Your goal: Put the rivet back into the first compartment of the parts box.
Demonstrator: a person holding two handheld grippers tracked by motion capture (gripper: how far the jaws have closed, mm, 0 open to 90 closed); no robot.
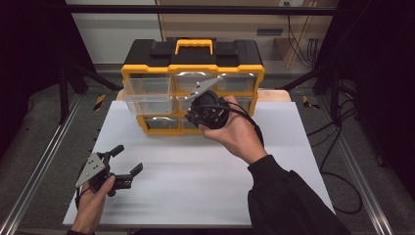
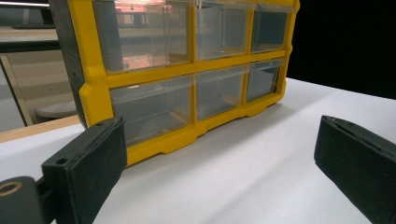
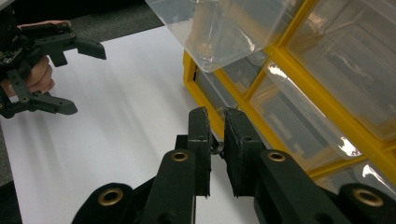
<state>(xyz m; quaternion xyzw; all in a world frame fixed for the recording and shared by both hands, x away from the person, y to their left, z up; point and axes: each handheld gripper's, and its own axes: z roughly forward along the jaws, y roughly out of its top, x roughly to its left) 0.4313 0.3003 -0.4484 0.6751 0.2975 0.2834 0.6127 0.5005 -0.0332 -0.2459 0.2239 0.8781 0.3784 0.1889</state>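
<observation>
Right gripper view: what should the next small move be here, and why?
Probably carry the right gripper up and over to the pulled-out drawer. Its jaws are shut, seemingly pinching a small dark piece. That clear drawer stands out of the yellow organizer, open on top, just above the gripper. The left gripper is open, apart over the table.
</observation>
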